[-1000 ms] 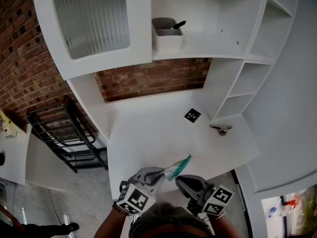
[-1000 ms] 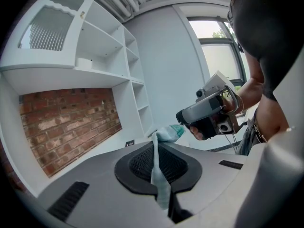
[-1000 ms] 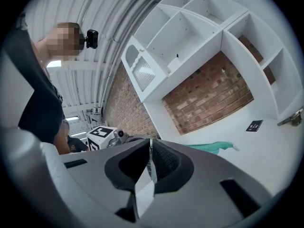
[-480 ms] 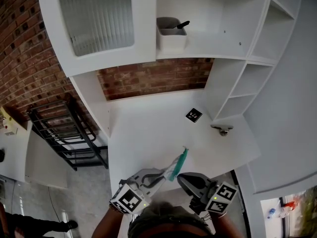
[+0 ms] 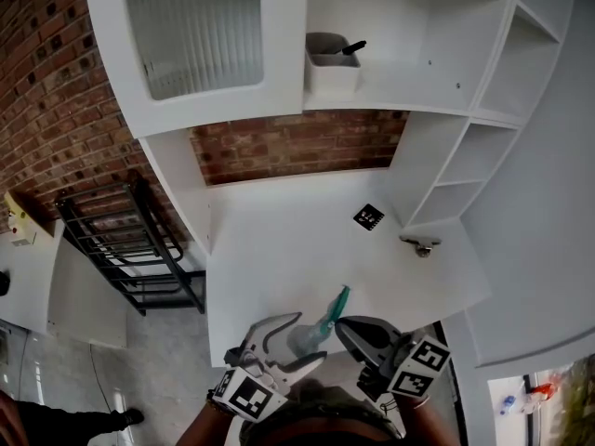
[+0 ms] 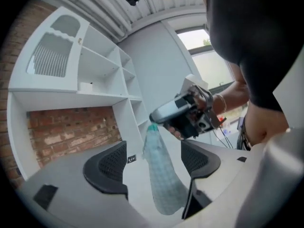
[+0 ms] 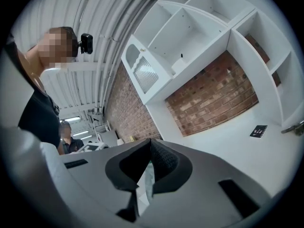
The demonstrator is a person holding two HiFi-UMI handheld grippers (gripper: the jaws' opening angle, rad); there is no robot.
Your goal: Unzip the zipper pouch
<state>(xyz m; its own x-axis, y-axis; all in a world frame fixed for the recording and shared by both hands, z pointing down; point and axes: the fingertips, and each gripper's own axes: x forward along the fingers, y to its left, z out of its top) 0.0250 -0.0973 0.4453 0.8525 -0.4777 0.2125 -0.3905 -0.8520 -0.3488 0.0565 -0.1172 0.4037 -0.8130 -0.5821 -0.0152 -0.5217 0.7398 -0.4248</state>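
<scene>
The zipper pouch (image 5: 322, 321) is a translucent mesh bag with a teal end, held above the white table's (image 5: 279, 240) near edge. My right gripper (image 5: 344, 324) is shut on the pouch's teal top end (image 6: 151, 127); it also shows in the left gripper view (image 6: 176, 115). From there the pouch (image 6: 160, 175) hangs down between the jaws of my left gripper (image 6: 154, 161). Those jaws are opening and their pads stand clear of the mesh. In the head view the left gripper (image 5: 289, 344) spreads wide beside the pouch. Mesh (image 7: 147, 180) shows under the closed right gripper (image 7: 149, 149).
A black-and-white marker tag (image 5: 368, 217) and a small metal piece (image 5: 420, 245) lie toward the table's far right. A white bin (image 5: 332, 61) holding a black tool stands on the shelf above. A black wire rack (image 5: 121, 240) stands left of the table.
My left gripper's jaws have opened and let go of the pouch, which now hangs from the right gripper alone. The right gripper stays shut.
</scene>
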